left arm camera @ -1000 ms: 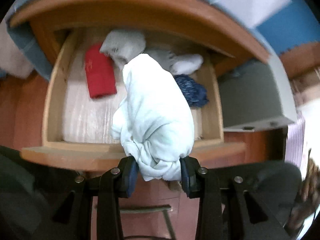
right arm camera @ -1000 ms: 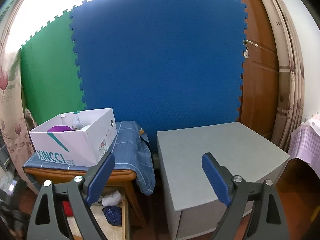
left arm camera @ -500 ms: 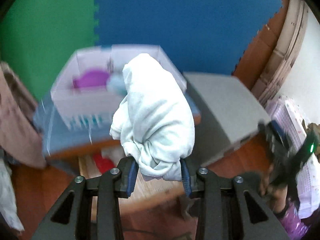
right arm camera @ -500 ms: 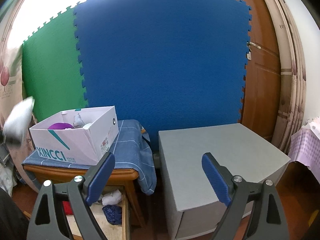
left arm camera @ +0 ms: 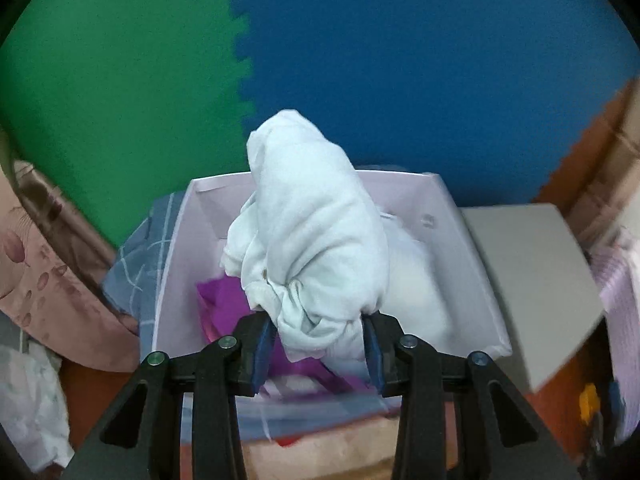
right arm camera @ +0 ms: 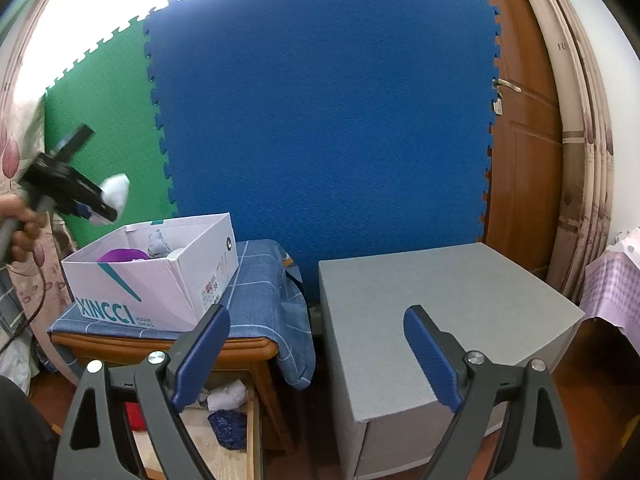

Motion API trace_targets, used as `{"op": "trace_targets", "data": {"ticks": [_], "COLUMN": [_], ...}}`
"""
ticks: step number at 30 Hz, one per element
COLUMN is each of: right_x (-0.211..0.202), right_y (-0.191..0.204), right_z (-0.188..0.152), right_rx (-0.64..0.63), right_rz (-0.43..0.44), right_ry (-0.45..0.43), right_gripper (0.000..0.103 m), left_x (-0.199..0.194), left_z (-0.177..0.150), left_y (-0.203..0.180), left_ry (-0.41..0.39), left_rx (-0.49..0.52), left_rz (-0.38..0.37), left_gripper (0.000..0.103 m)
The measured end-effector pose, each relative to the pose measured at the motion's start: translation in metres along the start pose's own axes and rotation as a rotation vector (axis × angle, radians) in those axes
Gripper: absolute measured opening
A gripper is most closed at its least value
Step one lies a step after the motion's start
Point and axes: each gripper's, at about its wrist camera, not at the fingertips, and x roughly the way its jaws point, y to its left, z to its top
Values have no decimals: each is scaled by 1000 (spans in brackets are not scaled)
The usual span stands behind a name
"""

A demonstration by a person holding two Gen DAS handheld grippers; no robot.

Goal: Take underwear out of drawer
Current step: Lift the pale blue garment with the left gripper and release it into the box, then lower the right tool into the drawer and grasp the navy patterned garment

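Desk (right arm camera: 240, 344) w/ blue cloth (right arm camera: 264, 296) carries the white box (left arm camera: 472, 264); drawer (right arm camera: 224, 444) hangs open below, a few garments left inside. Underwear (left arm camera: 316, 240), a pale soft bundle, is up over the box, pinched at its bunched lower end by the left claw (left arm camera: 318, 340), pads pressing both sides. Probably light, limp, no stiffness: loose folds sag and could slip, so the thick gathered wad is the spot to hold, not a single edge. Not fragile, not slick. Right claw (right arm camera: 316, 356) is spread wide, nothing in it, aimed at the grey cabinet (right arm camera: 440, 304).
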Motion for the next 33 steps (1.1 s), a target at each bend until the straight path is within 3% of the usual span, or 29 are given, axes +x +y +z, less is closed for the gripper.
{"op": "trace_targets", "data": {"ticks": [6,9,10,13,17,19,21,25,29,33], "right_x": [1,3,3,5,9,10,12,26,54,97], "right_y": [-1,0,0,2,7,14,23,52,94,149], "right_z": [0,0,0,0,-2,-3,-5,-12,-28,-69], "right_rx": [-3,-3,-4,-11,-45,-80,-128,-261,-399,-614], "right_rz": [1,2,1,-1,14,47,61,159,261,303], "right_ry": [7,11,13,21,46,64,83,178,338,508], "right_gripper": [91,91,91,91,91,91,91,91,91,91], "left_x": [60,72,72,66,26,-6,-40,-82,-83,-66], "left_z": [9,14,16,15,-2,-20,-48,-115,-169,-211], "left_y": [28,37,37,35,17,10,11,35,72,108], "left_ry": [85,73,67,28,-128,-221,-309,-400,-369,-304], "left_rx": [-57,-74,-70,-42,37,47,29,-50,-122,-177], "left_rz": [82,108,114,173,277,256,177,34,-35,-12], "left_gripper": [35,36,41,72,85,92,97,102,102,102]}}
